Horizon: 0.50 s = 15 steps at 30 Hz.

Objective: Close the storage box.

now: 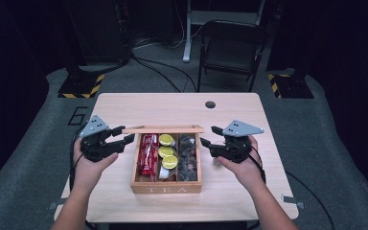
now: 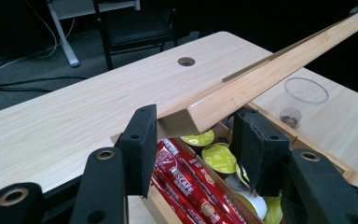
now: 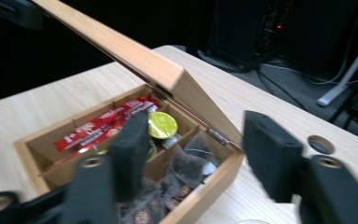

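Left tool (image 1: 122,134): held in the person's left hand just off the left end of the box; its jaws stand apart. In the left gripper view the corner of the lid (image 2: 242,93) sits between the two pads, close to the left pad, with nothing clamped as far as I can tell.
Right tool (image 1: 210,137): held in the right hand just off the right end of the box, jaws spread wide and gripping nothing; in the right gripper view the hinged corner of the box lies ahead of them, in the gap.
Tea box (image 1: 166,188): wooden, marked TEA on its front wall, resting on the tabletop (image 1: 172,103) between the two tools.
Lid: raised and tilted back on its rear hinges, seemingly standing by itself; I cannot tell whether it rests against a stop.
Contents: red stick packets (image 1: 147,153) in the compartment nearest the left tool, yellow-green capsules (image 1: 166,151) in the middle, dark wrapped tea bags (image 1: 188,155) nearest the right tool.
Cup (image 2: 306,95): clear plastic, on the tabletop beyond the box from the left tool, beside the right hand.
Risk, lid: if the left pads nudge the corner forward, the lid could drop shut, probably onto anything reaching in.
Risk, box: a one-sided push from either tool would likely skew or slide the light box across the smooth tabletop.
Risk, cup: the right hand sits close to it; a backward sweep could tip it over.
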Available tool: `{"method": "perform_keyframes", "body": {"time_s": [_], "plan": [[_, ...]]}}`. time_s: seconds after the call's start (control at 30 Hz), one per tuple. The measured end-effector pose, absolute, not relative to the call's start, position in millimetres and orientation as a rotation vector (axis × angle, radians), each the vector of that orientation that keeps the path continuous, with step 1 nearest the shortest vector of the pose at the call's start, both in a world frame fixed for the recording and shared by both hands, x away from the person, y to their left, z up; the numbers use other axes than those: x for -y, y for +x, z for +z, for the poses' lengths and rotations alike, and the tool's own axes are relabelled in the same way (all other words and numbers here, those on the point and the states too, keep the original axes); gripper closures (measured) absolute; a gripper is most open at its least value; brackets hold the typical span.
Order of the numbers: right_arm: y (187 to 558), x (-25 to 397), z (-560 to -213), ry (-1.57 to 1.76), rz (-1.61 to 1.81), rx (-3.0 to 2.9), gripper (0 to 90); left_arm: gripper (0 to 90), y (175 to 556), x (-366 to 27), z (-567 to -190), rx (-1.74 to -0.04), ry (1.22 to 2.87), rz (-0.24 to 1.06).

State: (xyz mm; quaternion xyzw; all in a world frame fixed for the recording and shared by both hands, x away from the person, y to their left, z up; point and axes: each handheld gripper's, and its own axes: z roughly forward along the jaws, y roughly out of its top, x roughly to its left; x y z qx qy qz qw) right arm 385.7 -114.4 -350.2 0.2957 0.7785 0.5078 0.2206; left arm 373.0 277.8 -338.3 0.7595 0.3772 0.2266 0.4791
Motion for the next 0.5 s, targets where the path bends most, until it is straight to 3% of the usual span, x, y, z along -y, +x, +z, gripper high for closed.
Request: {"method": "perform_keyframes", "body": {"time_s": [0.5], "plan": [[383, 101, -348, 0.762, 1.42, -2.213, 53.2, 49.4, 366, -276, -344, -0.878, 1.923, 0.563]]}}
